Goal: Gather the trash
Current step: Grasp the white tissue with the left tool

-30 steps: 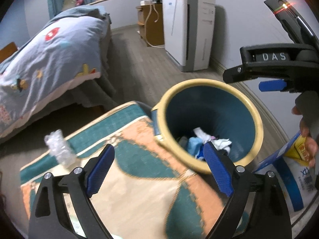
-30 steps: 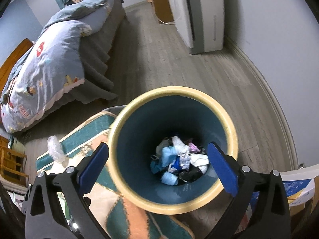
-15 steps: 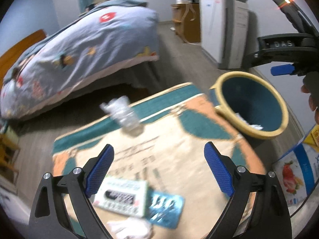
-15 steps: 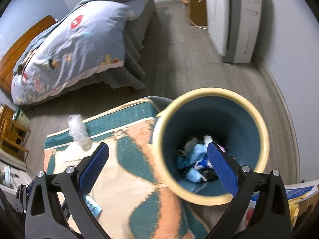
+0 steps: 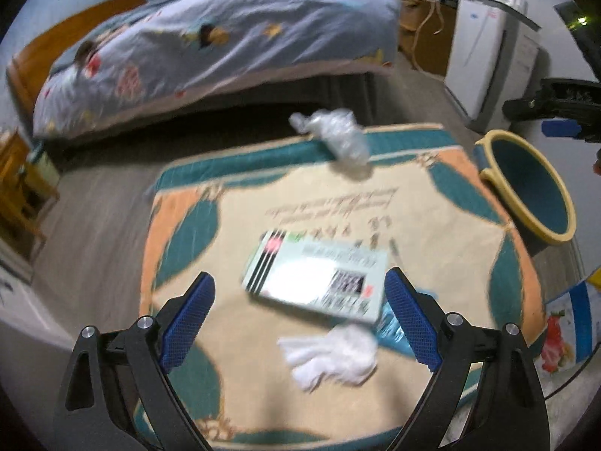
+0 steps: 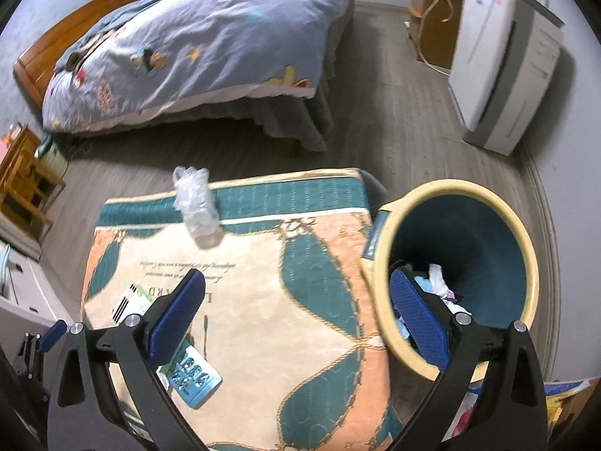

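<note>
— While the left gripper hung over the mat, how did its tongs stand?

— Spread wide, holding nothing. Their blue pads were ribbed and sat on black, angular arms. Between them, on the woven rug with its cream field, teal leaf shapes and orange border, lay a flat rectangular carton, pale green with black stripes at one end; its print was blurred. Just in front of it was a crumpled white tissue, soft and lumpy, and a glossy blue packet showed partly under the carton's right end.

— And farther back?

— A wad of clear, crinkled plastic wrap rested on the rug's far teal band. To the right, off the rug's corner, stood the round bin, smooth teal inside with a thick yellow rim.

— What of the right gripper?

— Its tongs were also wide apart and empty. From its view the plastic wrap sat on the rug at the left, the carton and blue packet lay near its left finger, and the bin stood at the right, touching the rug's edge, with scraps of white and blue rubbish in its bottom. A quilted blue bedspread draped the wooden bed behind.
</note>
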`<action>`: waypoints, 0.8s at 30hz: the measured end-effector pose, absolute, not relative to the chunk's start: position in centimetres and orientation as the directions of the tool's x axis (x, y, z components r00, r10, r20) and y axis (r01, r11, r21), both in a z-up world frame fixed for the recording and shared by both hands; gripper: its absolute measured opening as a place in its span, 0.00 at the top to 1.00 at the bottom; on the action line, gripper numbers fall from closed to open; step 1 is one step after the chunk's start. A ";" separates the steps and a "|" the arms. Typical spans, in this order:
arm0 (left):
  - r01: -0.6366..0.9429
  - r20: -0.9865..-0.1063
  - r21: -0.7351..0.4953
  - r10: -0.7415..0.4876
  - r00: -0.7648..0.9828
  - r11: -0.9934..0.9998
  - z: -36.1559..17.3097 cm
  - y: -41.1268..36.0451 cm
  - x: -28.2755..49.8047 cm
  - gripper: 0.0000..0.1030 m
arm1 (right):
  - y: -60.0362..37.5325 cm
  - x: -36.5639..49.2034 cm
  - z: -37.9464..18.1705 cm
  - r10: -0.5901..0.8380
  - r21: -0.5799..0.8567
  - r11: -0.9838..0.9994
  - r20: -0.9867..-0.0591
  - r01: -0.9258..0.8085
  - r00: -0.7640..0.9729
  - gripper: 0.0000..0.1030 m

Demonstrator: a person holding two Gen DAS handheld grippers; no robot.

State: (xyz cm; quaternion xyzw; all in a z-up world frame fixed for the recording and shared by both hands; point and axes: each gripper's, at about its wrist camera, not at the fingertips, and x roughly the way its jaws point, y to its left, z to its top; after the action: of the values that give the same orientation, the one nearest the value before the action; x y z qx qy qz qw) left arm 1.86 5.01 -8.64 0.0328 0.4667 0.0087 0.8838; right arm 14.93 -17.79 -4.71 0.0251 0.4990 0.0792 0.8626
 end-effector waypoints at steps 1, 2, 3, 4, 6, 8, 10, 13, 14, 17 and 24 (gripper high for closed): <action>0.008 -0.838 0.043 0.031 0.544 0.999 -9.2 5.6 1.5 0.11 | -17.4 14.8 -4.8 0.165 0.123 0.985 -0.858 -0.118 0.486 0.06; 0.010 -0.849 0.018 0.011 0.528 1.000 -9.8 5.9 1.2 0.11 | -16.9 14.8 -4.9 0.171 0.127 0.984 -0.861 -0.124 0.480 0.06; 0.012 -0.857 0.007 0.000 0.516 1.000 -10.2 6.0 0.9 0.11 | -16.8 14.7 -5.0 0.175 0.130 0.984 -0.863 -0.126 0.474 0.06; 0.026 -0.869 0.005 -0.008 0.495 1.000 -11.0 6.0 0.7 0.11 | -16.5 14.7 -5.1 0.178 0.133 0.983 -0.864 -0.127 0.470 0.06; 0.061 -0.881 0.024 -0.008 0.473 0.998 -11.8 5.4 0.3 0.11 | -16.0 14.4 -5.1 0.183 0.137 0.982 -0.866 -0.130 0.466 0.06; 0.112 -0.899 0.014 -0.037 0.437 0.994 -13.1 4.5 0.1 0.13 | -15.4 14.1 -5.0 0.180 0.131 0.982 -0.867 -0.137 0.465 0.06; 0.146 -0.916 -0.005 -0.063 0.397 0.989 -14.3 3.6 0.0 0.16 | -14.9 13.9 -5.1 0.180 0.126 0.981 -0.869 -0.146 0.460 0.06; 0.208 -0.937 0.005 -0.068 0.343 0.978 -16.0 2.3 -0.1 0.23 | -14.2 13.6 -5.5 0.183 0.119 0.978 -0.879 -0.168 0.441 0.06; 0.229 -0.943 0.018 -0.060 0.329 0.973 -16.4 2.0 -0.1 0.37 | -13.9 13.6 -5.6 0.180 0.114 0.978 -0.881 -0.175 0.437 0.06; 0.283 -0.958 0.043 -0.040 0.283 0.958 -17.3 1.5 -0.4 0.74 | -13.6 13.5 -5.6 0.170 0.099 0.979 -0.884 -0.180 0.436 0.06; 0.336 -0.928 0.044 -0.087 0.363 0.941 -10.7 2.2 -2.1 0.84 | -13.3 13.9 -6.1 0.185 0.120 0.977 -0.886 -0.175 0.425 0.06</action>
State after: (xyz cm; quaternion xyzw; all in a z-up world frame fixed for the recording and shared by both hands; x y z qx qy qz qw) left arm -2.09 2.16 -10.73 0.1136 0.5495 -0.1293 0.8176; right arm 13.94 -13.29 -6.08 0.0045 0.5255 0.1066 0.8441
